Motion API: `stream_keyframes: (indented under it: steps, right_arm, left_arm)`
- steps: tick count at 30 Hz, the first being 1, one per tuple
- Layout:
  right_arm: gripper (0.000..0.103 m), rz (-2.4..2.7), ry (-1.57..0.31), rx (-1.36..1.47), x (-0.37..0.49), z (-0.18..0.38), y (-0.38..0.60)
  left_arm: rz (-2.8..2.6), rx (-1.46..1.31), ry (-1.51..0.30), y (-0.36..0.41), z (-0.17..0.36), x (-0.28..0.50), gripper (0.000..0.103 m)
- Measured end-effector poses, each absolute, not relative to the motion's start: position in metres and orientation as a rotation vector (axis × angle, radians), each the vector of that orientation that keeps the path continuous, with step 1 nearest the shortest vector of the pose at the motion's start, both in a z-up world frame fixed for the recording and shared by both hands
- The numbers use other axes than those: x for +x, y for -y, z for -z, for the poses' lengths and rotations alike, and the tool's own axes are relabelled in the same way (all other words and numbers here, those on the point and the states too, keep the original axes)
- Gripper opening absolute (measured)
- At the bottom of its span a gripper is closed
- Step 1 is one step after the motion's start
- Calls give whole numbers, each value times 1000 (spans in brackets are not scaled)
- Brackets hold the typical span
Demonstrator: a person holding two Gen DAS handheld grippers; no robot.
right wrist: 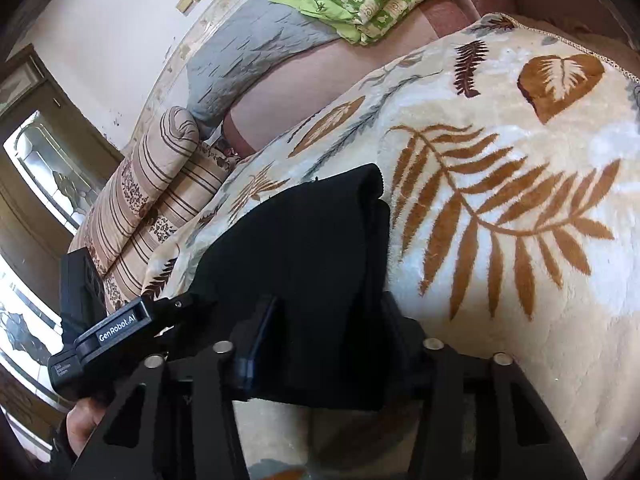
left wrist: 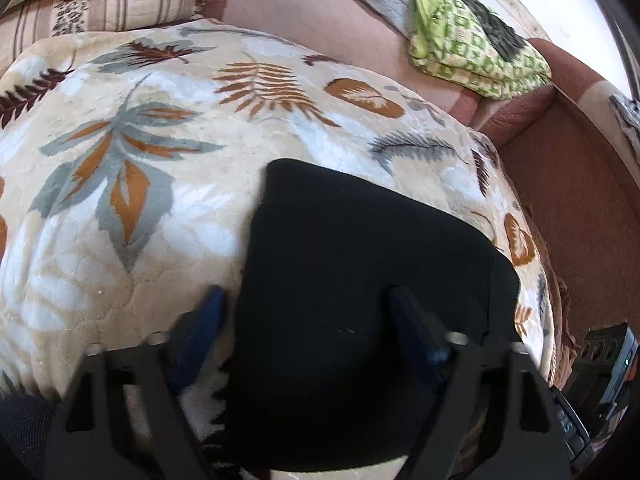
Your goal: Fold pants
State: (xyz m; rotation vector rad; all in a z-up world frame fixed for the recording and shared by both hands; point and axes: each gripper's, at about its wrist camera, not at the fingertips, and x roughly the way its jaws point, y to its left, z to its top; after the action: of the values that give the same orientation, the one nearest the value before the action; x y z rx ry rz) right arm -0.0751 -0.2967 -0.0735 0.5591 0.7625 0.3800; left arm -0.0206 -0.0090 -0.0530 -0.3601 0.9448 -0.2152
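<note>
The black pants (left wrist: pixel 360 280) lie folded into a compact rectangle on a cream leaf-print blanket (left wrist: pixel 140 180). My left gripper (left wrist: pixel 308 296) is open just above the pants' near left edge, one blue finger (left wrist: pixel 204 320) over the blanket, the other (left wrist: pixel 412 328) over the black cloth. In the right wrist view the pants (right wrist: pixel 312 256) show as a stacked fold with layered edges on the right. My right gripper (right wrist: pixel 328 316) is wide apart astride the near end of the fold; its left finger (right wrist: pixel 260 332) shows, the right one is hidden behind cloth.
The blanket (right wrist: pixel 500 200) covers a raised cushion on a pink-brown sofa (left wrist: pixel 320 12). A green patterned folded quilt (left wrist: pixel 476 44) and a grey cover (right wrist: pixel 248 52) lie behind. A striped pillow (right wrist: pixel 152 200) lies at the left. The other gripper's body (right wrist: pixel 108 332) is close by at the left.
</note>
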Motion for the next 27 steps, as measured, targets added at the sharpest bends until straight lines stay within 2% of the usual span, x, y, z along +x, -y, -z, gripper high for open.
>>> stream_keyframes:
  steps: [2,4,5,9,14,17,19,21,22,24,27]
  right_arm:
    - [33,-378,-758,505,-76,66,291]
    - [30,-379,-774,489,-74,55,288]
    - [30,-375,-793,495,-71,50,289]
    - [30,-364,-834,528,-51,20,296]
    - [30,-382,-767,531,-5,-2,309]
    - [30,-384,-749,491,25,4,313]
    - [30,-372,-811,484,45,32,315]
    - [34,-333,-904,523,55,68,320]
    - [40,-340,-909,608,55,79,329]
    - [41,-380,-889,755,53,81,345]
    - [45,-341,-761,699,33,54,361]
  left_arm:
    - [211,-328,-919,12,48,-25,48]
    - [221,-302,-877,13,38,-31,32]
    - [231,-292,-860,13,32,-31,30]
    - [279,-298,-825,12,9,-12,30]
    - [348,-314,-804,15,-19,42,30]
    - [350,-316,-831,20,-5,71,31]
    - [341,-309,-890,25,20,85,34]
    - [322,-305,-978,29,52,96,45]
    - [339,-357,-977,26,55,97,50]
    - [351,-378,-956,22,48,98,50]
    - [315,-448,-886,-1,37,92,50]
